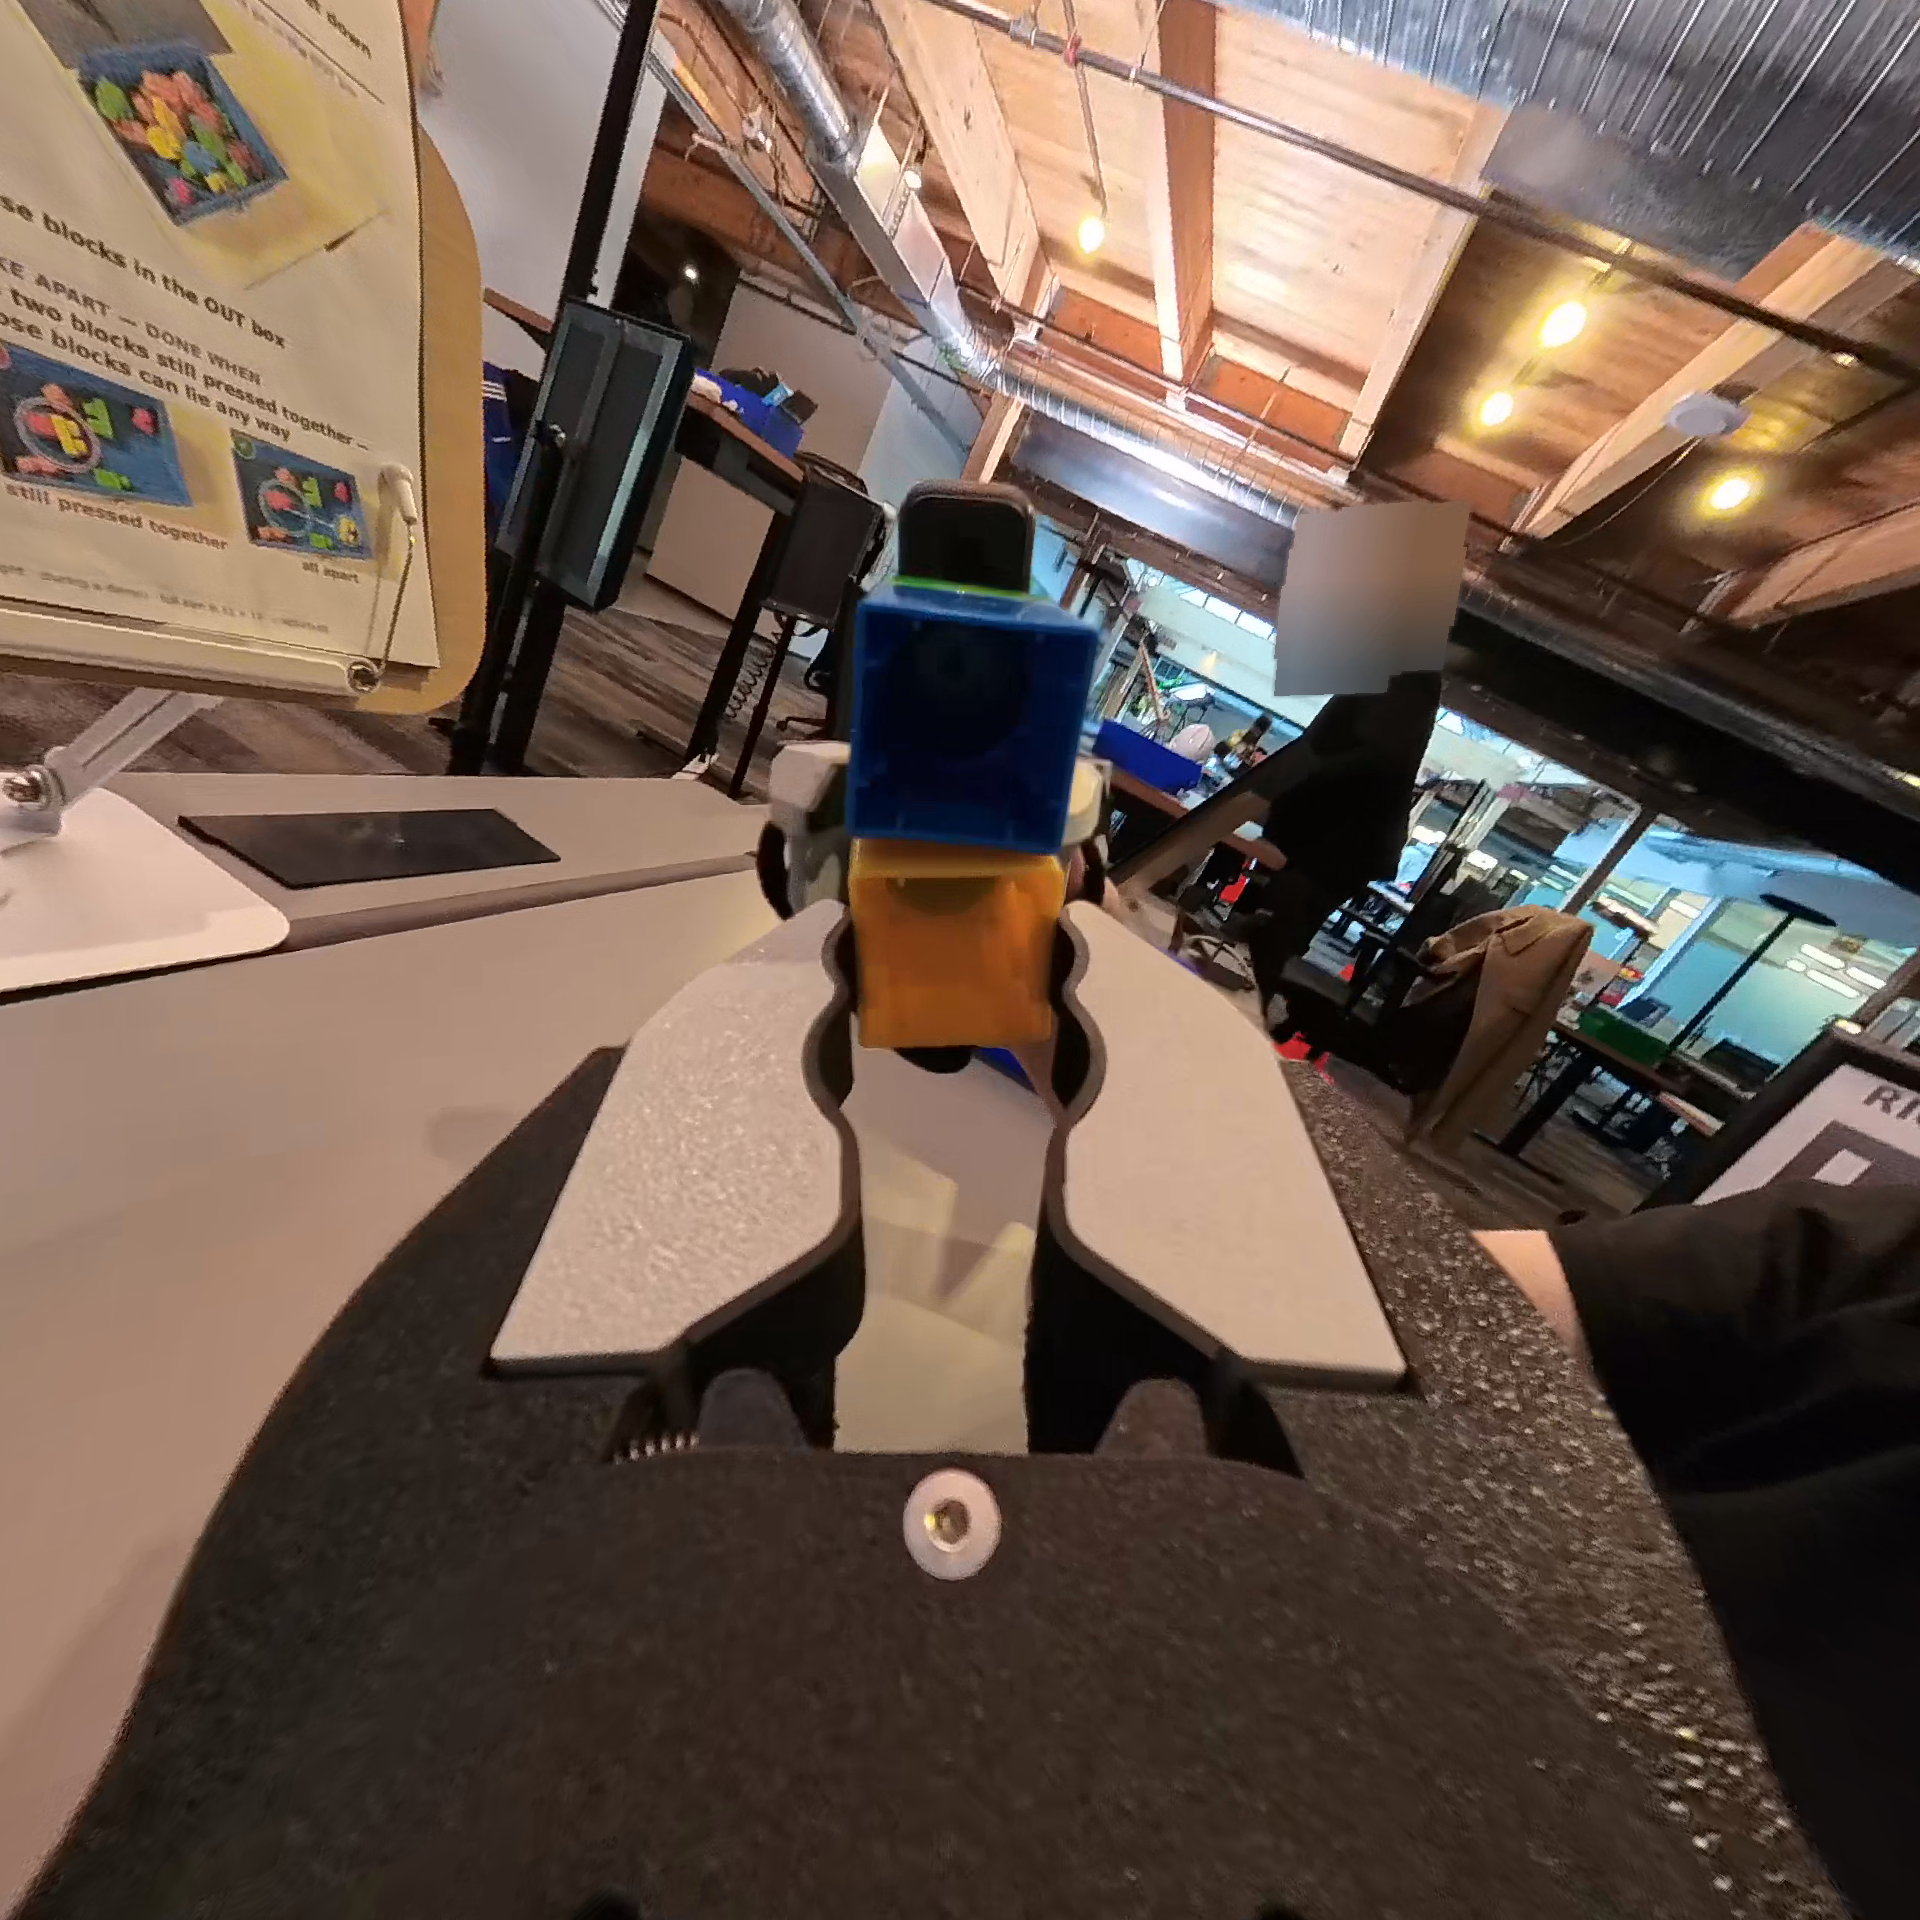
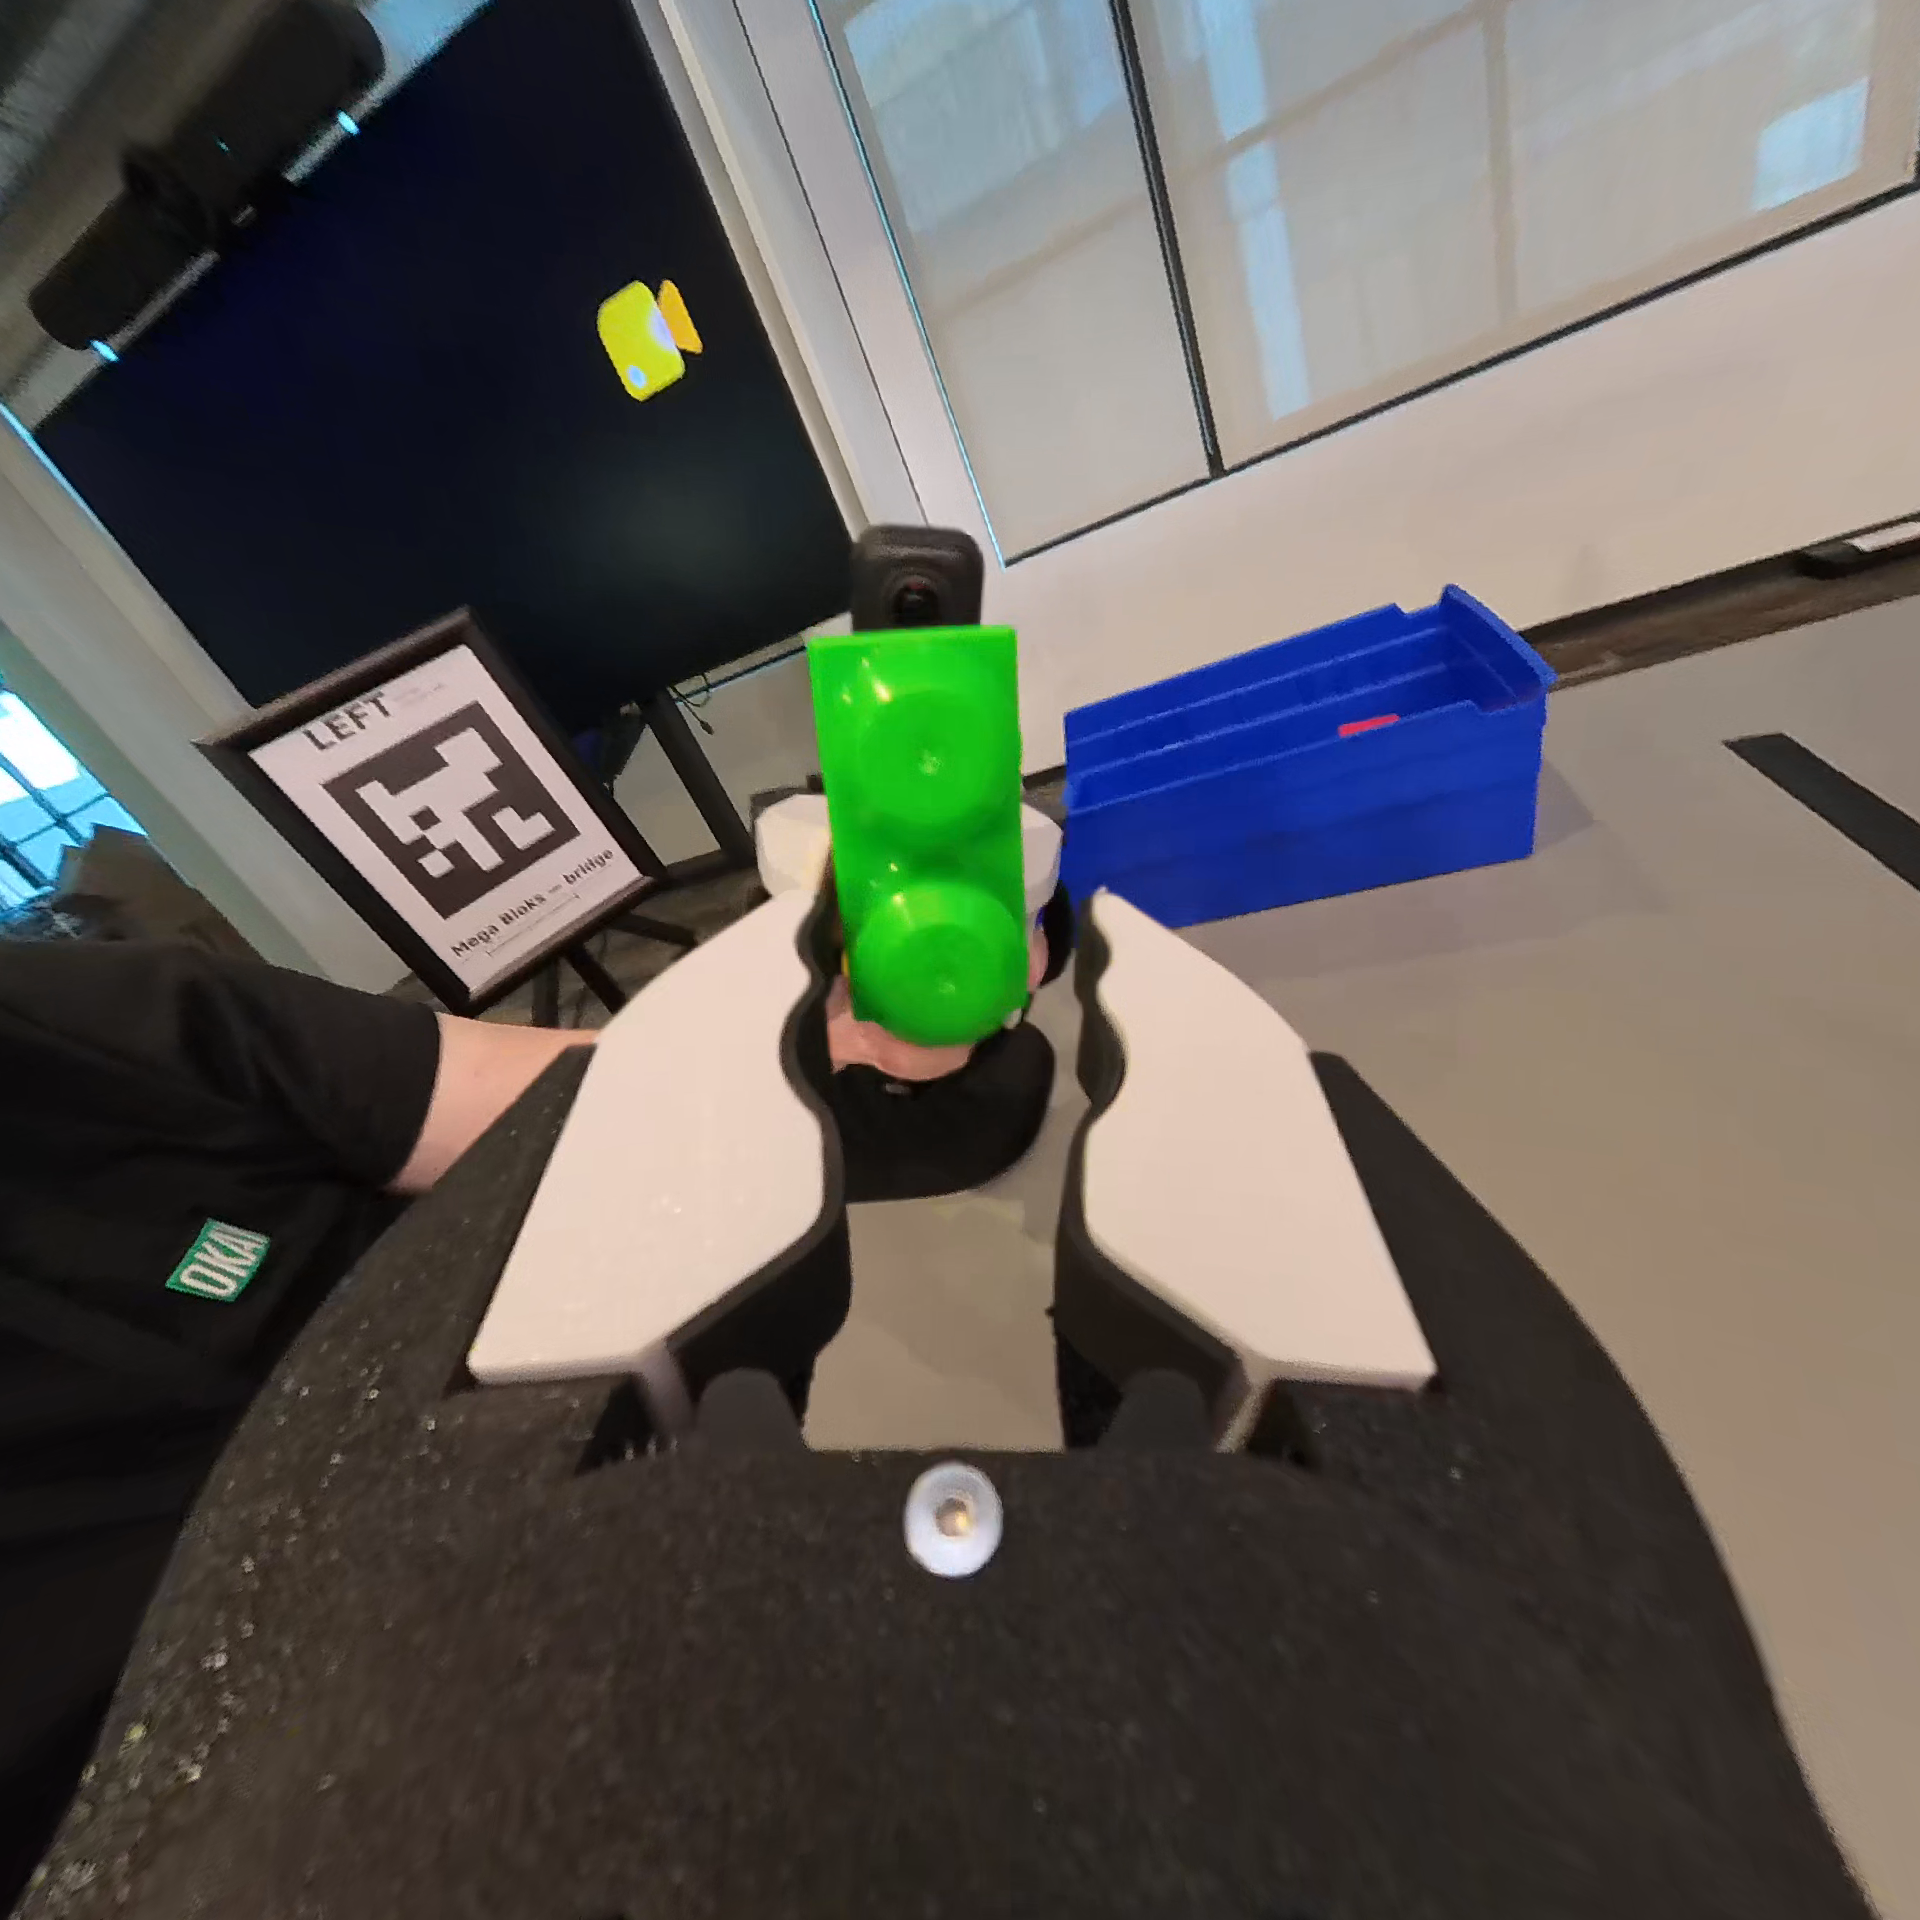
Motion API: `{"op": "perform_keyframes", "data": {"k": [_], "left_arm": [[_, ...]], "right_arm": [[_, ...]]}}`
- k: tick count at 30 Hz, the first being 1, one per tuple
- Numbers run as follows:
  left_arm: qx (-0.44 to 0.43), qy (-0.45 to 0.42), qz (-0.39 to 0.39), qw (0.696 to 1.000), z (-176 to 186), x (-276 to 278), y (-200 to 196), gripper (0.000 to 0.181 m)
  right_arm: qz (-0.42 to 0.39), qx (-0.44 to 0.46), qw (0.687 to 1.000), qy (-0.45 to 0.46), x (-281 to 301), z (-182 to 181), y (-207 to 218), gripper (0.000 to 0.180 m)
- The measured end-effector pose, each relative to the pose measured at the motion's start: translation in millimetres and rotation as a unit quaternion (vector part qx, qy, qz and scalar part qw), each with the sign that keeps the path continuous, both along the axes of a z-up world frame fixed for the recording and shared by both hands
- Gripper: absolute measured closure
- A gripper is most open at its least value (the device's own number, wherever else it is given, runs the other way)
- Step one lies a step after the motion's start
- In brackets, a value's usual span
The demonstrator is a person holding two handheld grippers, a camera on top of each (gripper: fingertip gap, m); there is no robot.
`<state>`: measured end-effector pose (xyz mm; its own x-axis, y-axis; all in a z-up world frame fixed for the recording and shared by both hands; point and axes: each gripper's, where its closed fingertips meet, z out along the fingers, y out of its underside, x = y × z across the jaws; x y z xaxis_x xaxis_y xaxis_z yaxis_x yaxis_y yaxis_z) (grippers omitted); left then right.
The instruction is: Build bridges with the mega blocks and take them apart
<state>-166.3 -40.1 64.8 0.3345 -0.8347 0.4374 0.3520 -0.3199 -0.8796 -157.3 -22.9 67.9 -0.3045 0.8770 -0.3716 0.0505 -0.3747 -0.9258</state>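
My left gripper (image 1: 951, 956) is shut on an orange block (image 1: 951, 966) and holds it above the table. A blue block (image 1: 966, 727) sits above the orange one, both showing their hollow undersides, with a thin green edge (image 1: 956, 587) on top. In the right wrist view the same piece shows as a green two-stud block (image 2: 920, 831), studs facing the camera. My right gripper (image 2: 945, 935) sits around its lower stud, jaws slightly wider than the block, with a gap at the right finger. The white fingers (image 1: 805, 790) of the right gripper show behind the blocks.
A blue bin (image 2: 1299, 821) stands on the grey table (image 2: 1558, 1039) at the right, with a red piece (image 2: 1366, 727) inside. A framed marker sign (image 2: 447, 810) stands at the left. An instruction sheet on a stand (image 1: 208, 312), a black mat (image 1: 364, 847) and a person (image 1: 1340, 831) are beyond.
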Motion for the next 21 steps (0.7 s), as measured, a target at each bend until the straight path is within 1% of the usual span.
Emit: {"op": "perform_keyframes", "data": {"k": [1,2,4,8,15,21], "left_arm": [[0.001,0.005,0.000,1.000,-0.3,0.6,-0.8,0.146],[0.001,0.006,0.000,1.000,-0.2,1.2,-1.5,0.146],[0.001,0.007,0.004,1.000,0.0,1.8,-1.7,0.146],[-0.002,0.007,-0.002,1.000,-1.0,2.5,-2.1,0.146],[0.010,0.044,-0.008,0.999,-8.5,5.1,-5.7,0.146],[0.016,0.062,-0.012,0.998,-8.5,8.1,-4.3,0.147]], "right_arm": [[0.007,-0.005,1.000,0.009,0.3,2.8,-1.8,0.142],[0.015,-0.007,1.000,0.011,0.2,3.2,-3.9,0.144],[0.022,-0.004,1.000,-0.007,-1.3,-2.0,-6.5,0.143],[0.031,-0.010,0.999,-0.011,-0.1,-1.9,-8.7,0.146],[0.054,-0.018,0.998,-0.035,1.4,-8.5,-14.0,0.146],[0.054,-0.017,0.998,-0.030,3.9,-8.2,-13.5,0.146]]}}
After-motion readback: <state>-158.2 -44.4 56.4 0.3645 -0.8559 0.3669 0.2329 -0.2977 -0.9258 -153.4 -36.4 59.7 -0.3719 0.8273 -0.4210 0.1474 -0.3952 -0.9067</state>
